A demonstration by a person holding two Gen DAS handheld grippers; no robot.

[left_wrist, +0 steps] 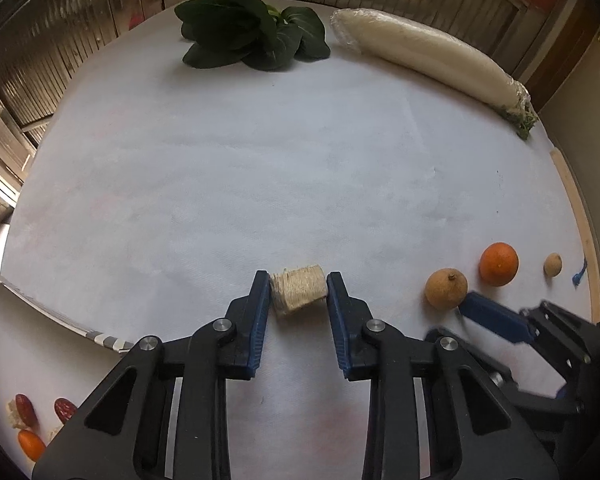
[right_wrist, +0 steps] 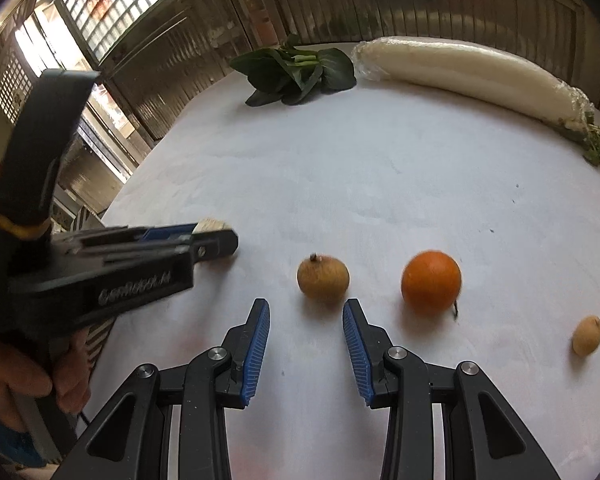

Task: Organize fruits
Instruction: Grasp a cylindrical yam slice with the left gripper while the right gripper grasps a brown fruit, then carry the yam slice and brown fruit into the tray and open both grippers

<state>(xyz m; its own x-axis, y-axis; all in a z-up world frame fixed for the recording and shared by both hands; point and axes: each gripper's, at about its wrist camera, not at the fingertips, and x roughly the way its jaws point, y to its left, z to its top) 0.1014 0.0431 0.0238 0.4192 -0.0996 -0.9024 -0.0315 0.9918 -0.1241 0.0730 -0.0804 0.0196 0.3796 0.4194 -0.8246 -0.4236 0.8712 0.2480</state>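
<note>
Here, the left tool is clenched on a pale fibrous cut chunk, pads pressing both its sides, down on the white worktop. The right tool stands released, jaws apart with nothing between them; a brown round fruit sits just beyond its tips at 12 o'clock, not touched. From that fruit, an orange lies near at 3 o'clock, and a small tan fruit farther out at 4 o'clock. At the far edge, leafy greens at 12 o'clock, a wrapped white radish at 1 o'clock. Left wrist view: sliced red pieces at 8 o'clock.
</note>
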